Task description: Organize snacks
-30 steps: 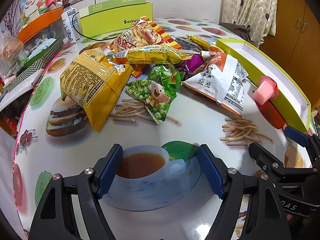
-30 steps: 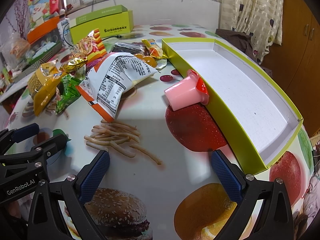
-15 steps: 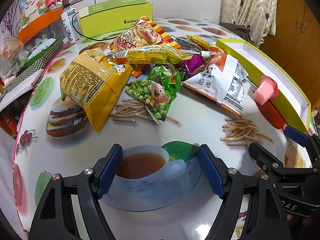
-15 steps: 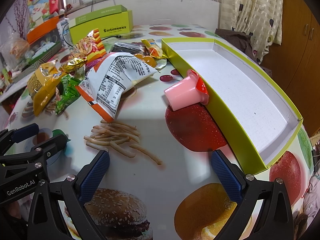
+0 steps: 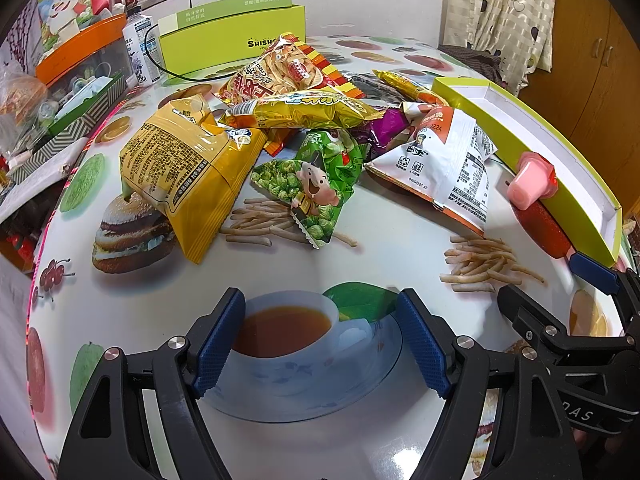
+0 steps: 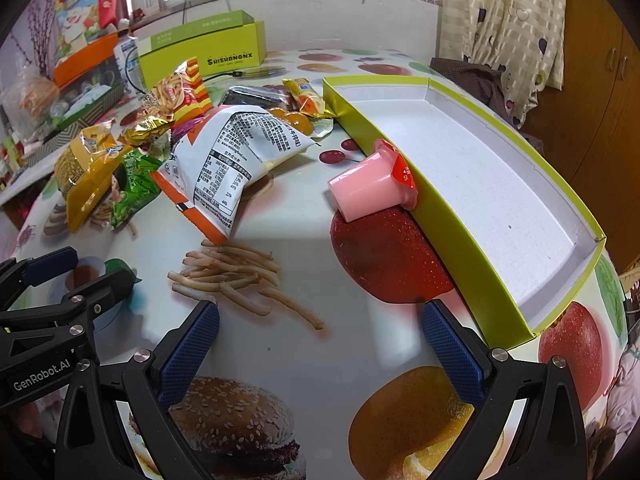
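The pink jelly cup (image 6: 370, 184), tipped against the green tray (image 6: 448, 220), is being faced dead ahead by the nearer, spread right claw (image 6: 320, 354).

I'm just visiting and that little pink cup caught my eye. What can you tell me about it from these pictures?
The pink cup is a small sealed snack cup, apparently plastic, with pale pink contents or walls and a red foil lid with a little white print. It lies tipped on its side on the printed tablecloth, over a printed red fruit, its lid end resting against the outer wall of the yellow-green box tray. It sits apart from the white-and-orange bag. Neither hand-held gripper touches it.
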`<move>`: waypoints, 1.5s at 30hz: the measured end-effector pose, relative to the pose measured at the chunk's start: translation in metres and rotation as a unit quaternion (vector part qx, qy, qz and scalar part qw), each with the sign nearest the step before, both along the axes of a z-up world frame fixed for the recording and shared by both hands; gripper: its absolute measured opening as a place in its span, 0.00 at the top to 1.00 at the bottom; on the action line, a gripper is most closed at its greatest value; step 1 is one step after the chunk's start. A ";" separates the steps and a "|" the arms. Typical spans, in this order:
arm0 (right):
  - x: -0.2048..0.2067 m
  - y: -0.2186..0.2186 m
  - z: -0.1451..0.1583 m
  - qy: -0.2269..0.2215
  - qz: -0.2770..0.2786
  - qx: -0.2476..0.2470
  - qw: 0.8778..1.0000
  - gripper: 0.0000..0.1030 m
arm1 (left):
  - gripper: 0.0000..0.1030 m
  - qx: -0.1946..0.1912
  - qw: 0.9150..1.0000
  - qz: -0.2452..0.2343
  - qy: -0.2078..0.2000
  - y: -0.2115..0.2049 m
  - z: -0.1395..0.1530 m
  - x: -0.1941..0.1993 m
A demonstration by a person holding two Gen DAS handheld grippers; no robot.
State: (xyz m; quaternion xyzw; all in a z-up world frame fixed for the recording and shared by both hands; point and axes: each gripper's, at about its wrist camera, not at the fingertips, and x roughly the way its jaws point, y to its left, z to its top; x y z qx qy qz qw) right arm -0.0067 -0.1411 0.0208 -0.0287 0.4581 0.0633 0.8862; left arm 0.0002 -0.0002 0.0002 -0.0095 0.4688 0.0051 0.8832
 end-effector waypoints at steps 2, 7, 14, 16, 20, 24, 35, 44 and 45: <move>0.000 0.000 0.000 0.000 0.000 0.000 1.000 0.01 | 0.24 0.000 1.000 0.000 0.000 0.000 0.000 0.000; 0.000 0.000 0.000 0.000 0.000 0.000 1.000 0.01 | 0.24 0.000 1.000 0.000 0.000 0.000 0.000 0.000; -0.001 0.000 0.000 -0.001 0.000 0.000 1.000 0.01 | 0.24 0.000 1.000 0.000 0.000 0.000 0.000 0.000; 0.000 0.000 0.000 -0.001 -0.001 0.000 1.000 0.01 | 0.24 0.000 1.000 -0.001 0.000 0.000 0.000 0.000; 0.003 -0.006 0.003 0.006 0.004 0.000 1.000 0.01 | 0.24 -0.003 1.000 -0.012 0.005 0.003 0.003 -0.002; 0.005 -0.002 0.001 0.014 0.018 0.012 1.000 0.05 | 0.24 -0.035 0.999 -0.016 0.010 0.017 0.003 0.004; 0.036 0.007 0.035 -0.015 0.042 0.085 0.995 0.06 | 0.24 -0.086 0.994 0.061 -0.031 0.078 0.034 0.008; 0.078 0.023 0.030 0.007 0.057 0.114 0.992 0.06 | 0.24 -0.127 0.985 0.112 -0.029 0.126 0.035 0.036; 0.083 0.026 0.029 0.008 0.060 0.113 0.992 0.06 | 0.24 -0.134 0.984 0.113 -0.028 0.129 0.035 0.039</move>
